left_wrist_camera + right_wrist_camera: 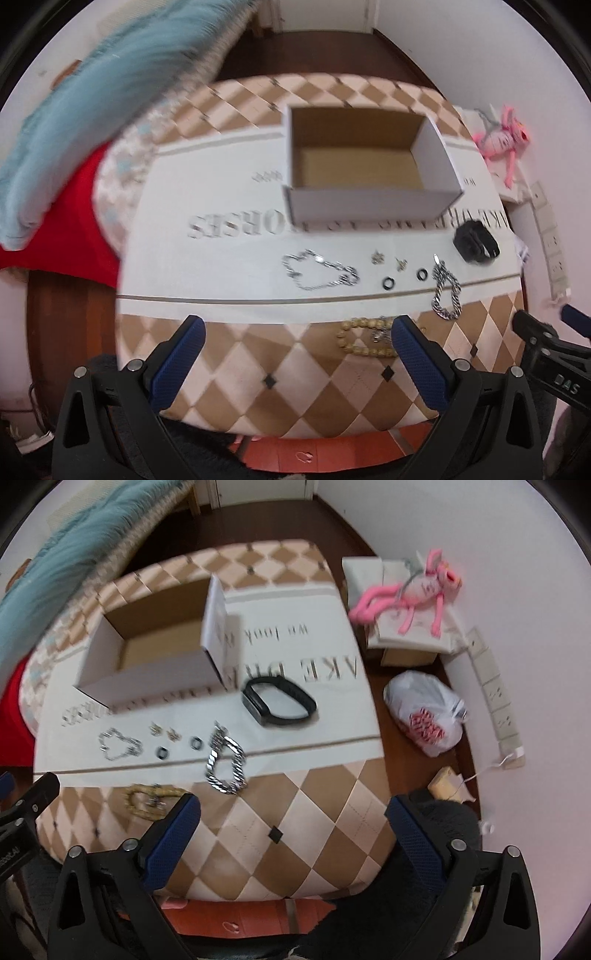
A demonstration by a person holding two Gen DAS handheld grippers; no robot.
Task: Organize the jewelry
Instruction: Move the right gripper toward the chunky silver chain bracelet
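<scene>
An open white cardboard box [369, 205] [147, 681] stands on the cloth-covered table [236, 236], empty inside. In front of it lie a thin silver chain [319, 271] [119, 744], two small earrings [388, 258] [164, 732], two dark rings [404, 278] [179, 747], a thick silver chain bracelet [447, 291] [225, 762], a black watch band [476, 242] [279, 701] and a gold bead bracelet [364, 338] [147, 799]. My left gripper [297, 328] hovers open above the near table edge, its right finger covering part of the bead bracelet. My right gripper [291, 806] is open over the table's near right corner.
A teal blanket [92, 96] and red fabric [79, 221] hang at the left. Right of the table sit a pink plush toy [413, 590] on stacked boxes, a white plastic bag [428, 716] and a power strip [495, 698] along the wall.
</scene>
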